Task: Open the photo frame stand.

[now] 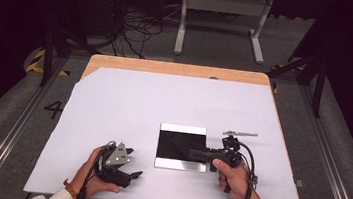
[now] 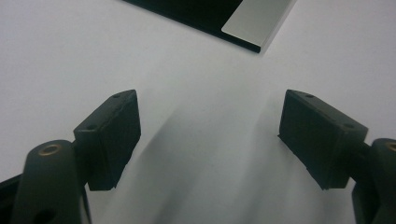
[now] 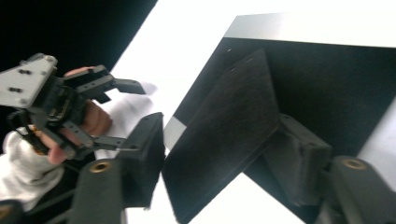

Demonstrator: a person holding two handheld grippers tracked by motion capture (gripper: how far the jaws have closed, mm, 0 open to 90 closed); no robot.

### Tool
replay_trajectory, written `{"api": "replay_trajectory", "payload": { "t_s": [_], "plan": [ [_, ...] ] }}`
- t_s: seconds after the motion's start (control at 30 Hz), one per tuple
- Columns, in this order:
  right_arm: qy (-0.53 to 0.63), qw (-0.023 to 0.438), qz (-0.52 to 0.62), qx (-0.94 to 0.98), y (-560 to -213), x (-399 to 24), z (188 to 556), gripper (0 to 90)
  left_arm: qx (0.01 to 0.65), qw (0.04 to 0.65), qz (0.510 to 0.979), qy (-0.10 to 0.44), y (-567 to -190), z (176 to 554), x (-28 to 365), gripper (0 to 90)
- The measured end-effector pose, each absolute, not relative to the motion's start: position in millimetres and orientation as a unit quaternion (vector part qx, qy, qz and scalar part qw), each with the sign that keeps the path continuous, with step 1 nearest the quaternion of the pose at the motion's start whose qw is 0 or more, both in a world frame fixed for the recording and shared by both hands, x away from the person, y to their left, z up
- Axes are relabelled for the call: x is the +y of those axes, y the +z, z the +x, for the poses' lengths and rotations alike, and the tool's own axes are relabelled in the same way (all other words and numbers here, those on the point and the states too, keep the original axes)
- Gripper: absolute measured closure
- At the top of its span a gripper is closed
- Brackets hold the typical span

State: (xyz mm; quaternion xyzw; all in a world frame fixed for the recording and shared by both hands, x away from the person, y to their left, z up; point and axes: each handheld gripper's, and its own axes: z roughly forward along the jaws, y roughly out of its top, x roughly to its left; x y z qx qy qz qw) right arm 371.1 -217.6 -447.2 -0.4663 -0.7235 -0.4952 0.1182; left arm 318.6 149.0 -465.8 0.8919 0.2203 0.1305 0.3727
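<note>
1. We begin at the right gripper (image 1: 197,154), which points toward the left of the high view, low over the black tray (image 1: 172,138). In its own view a thin black sheet (image 3: 224,135) stands on edge between the jaws, leaning against the right one; a gap shows between it and the left one. We cannot tell whether the sheet is truly pinched or just resting there.
2. The right hand (image 1: 231,176) grips the handle from the near-right, and the cable loops back along the forearm.
3. The left gripper (image 1: 133,163) sits near the front-left of the white sheet (image 1: 124,98), pointing toward the tray. Its jaws stand wide apart with nothing between them, only bare white surface.
4. The left hand (image 1: 93,170) wraps around the body of that gripper, under the grey three-cornered plate.
5. The tray lies flat a little right of the middle of the table, nearer the front edge. It is square and black inside, with a pale strip along its far side and a shiny strip along its near side.
6. The black sheet rises at a slant from inside the tray, its lower part near the tray's right half.
7. The white sheet covers most of the wooden table (image 1: 178,69); a strip of bare wood shows along the far edge.
</note>
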Motion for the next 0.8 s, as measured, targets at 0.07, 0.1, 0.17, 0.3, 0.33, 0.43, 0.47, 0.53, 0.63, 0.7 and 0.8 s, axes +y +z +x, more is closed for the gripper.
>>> {"api": "replay_trajectory", "payload": {
  "t_s": [0.07,0.1,0.17,0.3,0.33,0.43,0.47,0.53,0.63,0.7,0.8],
  "plan": [
    [-0.494,0.115,-0.460,-0.729,-449,-216,372,48.7,0.219,0.374,0.892,0.128,-465,320,147,21.4],
    [-0.493,0.114,-0.457,-0.731,-449,-214,371,50.1,0.217,0.376,0.892,0.126,-465,320,146,21.4],
    [-0.493,0.112,-0.456,-0.732,-450,-214,371,51.3,0.217,0.381,0.890,0.122,-464,321,144,21.4],
    [-0.498,0.118,-0.453,-0.730,-450,-215,371,54.0,0.222,0.398,0.884,0.105,-463,327,140,21.6],
    [-0.499,0.119,-0.450,-0.731,-451,-215,372,54.6,0.222,0.400,0.883,0.101,-462,330,138,21.7],
    [-0.500,0.116,-0.444,-0.734,-451,-215,371,55.6,0.224,0.403,0.882,0.095,-462,337,133,21.9],
    [-0.500,0.112,-0.440,-0.737,-451,-215,371,55.7,0.227,0.409,0.880,0.083,-462,343,128,21.8],
    [-0.500,0.110,-0.439,-0.739,-451,-215,371,55.7,0.231,0.410,0.879,0.076,-462,348,125,21.8],
    [-0.499,0.103,-0.431,-0.745,-450,-214,370,56.1,0.239,0.408,0.879,0.059,-462,360,116,20.8],
    [-0.499,0.100,-0.425,-0.749,-449,-214,369,56.6,0.244,0.406,0.879,0.056,-463,366,110,20.1],
    [-0.500,0.096,-0.417,-0.753,-448,-214,368,57.2,0.249,0.407,0.878,0.046,-464,375,104,19.4]
  ]
}}
